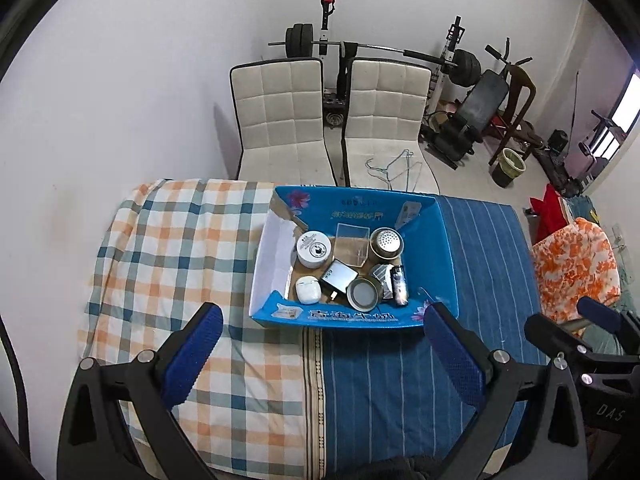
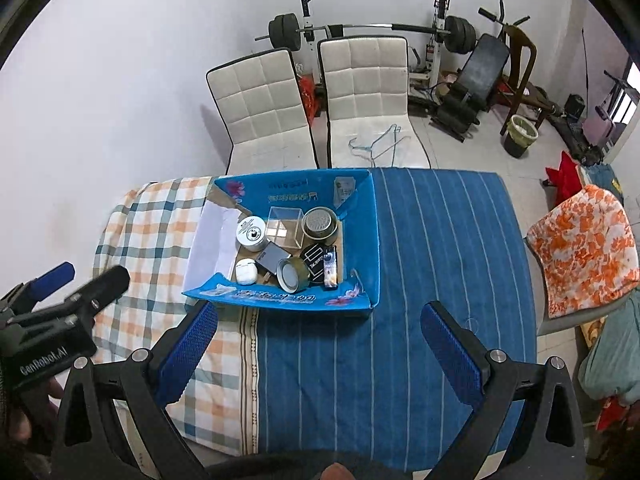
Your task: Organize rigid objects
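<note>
While the blue box (image 1: 444, 248) sits full, both grippers — left gripper (image 1: 322, 344), right gripper (image 2: 320, 336) — hover with fingers wide.

2 white padded chairs (image 2: 320, 108) stand side by side against the far edge of the surface (image 2: 420, 280), which is covered by a checked cloth (image 1: 180, 248) on one side and a blue striped cloth (image 2: 440, 240) on the other. Wire hangers (image 2: 380, 142) lie on one seat. Behind them a barbell (image 2: 360, 28) rests on a rack beside a black weight bench (image 2: 476, 76). A lined bin (image 2: 520, 134) stands on the floor, and an orange-and-white floral cloth (image 2: 584, 248) drapes something at the side.
</note>
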`<state>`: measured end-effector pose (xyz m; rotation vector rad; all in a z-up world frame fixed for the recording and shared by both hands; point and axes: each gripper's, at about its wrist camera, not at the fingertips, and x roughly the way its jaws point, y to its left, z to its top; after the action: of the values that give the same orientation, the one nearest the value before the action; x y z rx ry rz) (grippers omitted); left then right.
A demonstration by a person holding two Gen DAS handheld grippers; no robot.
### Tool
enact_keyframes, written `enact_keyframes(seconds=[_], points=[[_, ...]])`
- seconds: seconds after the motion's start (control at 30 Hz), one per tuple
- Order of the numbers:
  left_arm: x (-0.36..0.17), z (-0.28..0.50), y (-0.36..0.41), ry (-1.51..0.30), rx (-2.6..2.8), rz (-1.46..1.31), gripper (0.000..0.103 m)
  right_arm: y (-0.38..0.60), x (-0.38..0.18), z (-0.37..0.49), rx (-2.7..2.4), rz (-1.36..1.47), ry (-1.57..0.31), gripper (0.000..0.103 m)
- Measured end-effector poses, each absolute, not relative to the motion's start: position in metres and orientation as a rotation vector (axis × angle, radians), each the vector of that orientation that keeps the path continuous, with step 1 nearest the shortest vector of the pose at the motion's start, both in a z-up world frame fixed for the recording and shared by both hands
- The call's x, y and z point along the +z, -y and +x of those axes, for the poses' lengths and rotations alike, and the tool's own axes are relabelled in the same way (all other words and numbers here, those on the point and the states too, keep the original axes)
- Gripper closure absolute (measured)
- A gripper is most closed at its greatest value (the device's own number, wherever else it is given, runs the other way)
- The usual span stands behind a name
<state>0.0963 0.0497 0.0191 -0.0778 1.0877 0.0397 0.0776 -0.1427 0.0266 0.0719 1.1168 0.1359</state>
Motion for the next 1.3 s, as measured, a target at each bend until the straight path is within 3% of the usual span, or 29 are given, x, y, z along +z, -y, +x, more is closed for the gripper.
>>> enact_keyframes(seconds=[0.23,1.3], points=[[0.011,0.097,-0.050,-1.103,0.058,-0.062,0.000,0.140,0.027,0.085,0.072,0.023,-1.064,0.000],[-0.035,0.122,-0.063,-1.154,0.092,-0.050,0.000,0.141,-0.034,0.117,0.007,0.015,-1.138,0.000]])
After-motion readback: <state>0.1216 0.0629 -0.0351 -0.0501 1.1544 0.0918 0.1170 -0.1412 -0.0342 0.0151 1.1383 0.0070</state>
